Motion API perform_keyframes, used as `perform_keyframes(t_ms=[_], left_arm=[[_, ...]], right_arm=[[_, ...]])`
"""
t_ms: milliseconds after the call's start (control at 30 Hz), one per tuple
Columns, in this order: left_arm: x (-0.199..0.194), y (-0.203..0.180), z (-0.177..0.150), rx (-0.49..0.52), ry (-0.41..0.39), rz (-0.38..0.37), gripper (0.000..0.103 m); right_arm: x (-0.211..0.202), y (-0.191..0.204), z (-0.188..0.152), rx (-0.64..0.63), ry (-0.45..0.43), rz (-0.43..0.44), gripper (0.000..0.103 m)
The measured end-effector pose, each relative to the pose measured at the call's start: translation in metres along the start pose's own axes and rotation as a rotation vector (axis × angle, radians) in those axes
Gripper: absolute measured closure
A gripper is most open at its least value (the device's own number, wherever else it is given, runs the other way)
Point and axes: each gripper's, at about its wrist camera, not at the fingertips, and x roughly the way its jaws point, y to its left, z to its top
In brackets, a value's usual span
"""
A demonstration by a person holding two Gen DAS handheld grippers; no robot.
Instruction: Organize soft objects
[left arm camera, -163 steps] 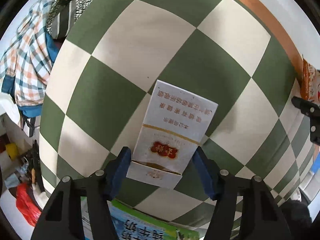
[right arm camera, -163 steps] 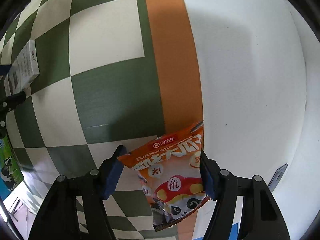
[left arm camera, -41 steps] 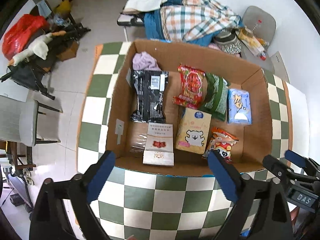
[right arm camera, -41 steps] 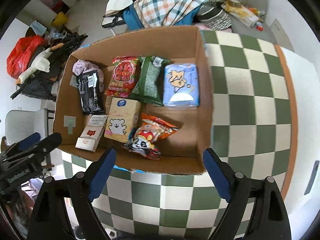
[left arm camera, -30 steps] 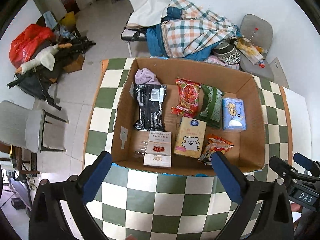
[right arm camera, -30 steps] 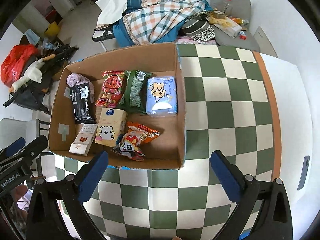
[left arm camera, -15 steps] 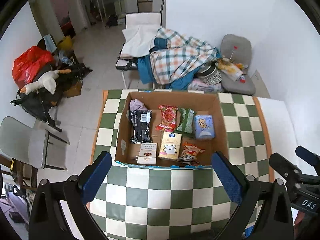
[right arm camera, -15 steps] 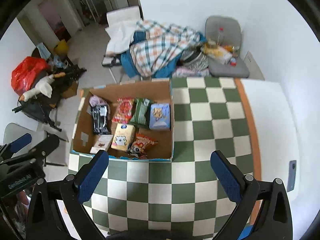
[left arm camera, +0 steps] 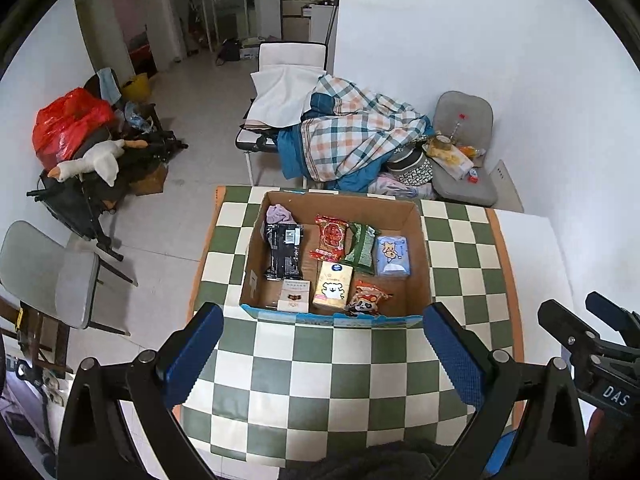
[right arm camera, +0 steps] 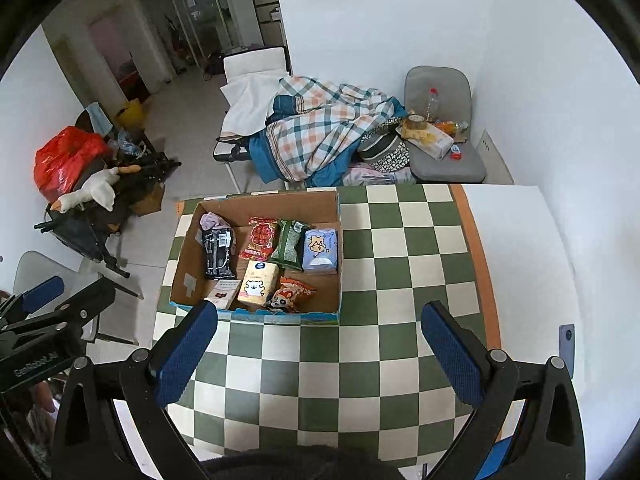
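Observation:
An open cardboard box (left arm camera: 338,201) (right arm camera: 272,203) stands on the checkered table. Inside lie a white tissue pack (left arm camera: 294,294), a yellow bear pack (left arm camera: 333,288), an orange panda snack bag (left arm camera: 368,296) (right arm camera: 290,292), a black pack (left arm camera: 285,250), a red snack bag (left arm camera: 330,238), a green bag (left arm camera: 362,248), a blue tissue pack (left arm camera: 393,256) and a purple cloth (left arm camera: 278,214). My left gripper (left arm camera: 320,344) hangs open and empty high above the table, nearer than the box. My right gripper (right arm camera: 320,340) is open and empty too, to the right of the left one.
The green and white checkered table (left arm camera: 332,364) has an orange edge strip (right arm camera: 478,260) and a white part at the right. A small dark object (right arm camera: 566,340) lies there. Beyond stand a cot with a plaid blanket (left arm camera: 352,136), grey chairs (left arm camera: 466,152) and floor clutter (left arm camera: 92,152).
Both grippers have let go of the tissue pack and the snack bag, which now lie in the box. Both have risen and drawn back, so the box looks smaller.

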Motion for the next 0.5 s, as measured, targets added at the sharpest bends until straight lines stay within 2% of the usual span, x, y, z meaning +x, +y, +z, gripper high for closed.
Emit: perform_keyframes(t_ms=[500], left_arm=[[-0.01,-0.004,-0.007,0.01,-0.01,0.007,0.001]], right_arm=[[-0.013,-0.001,0.003,-0.007,-0.018,-0.007,0.0]])
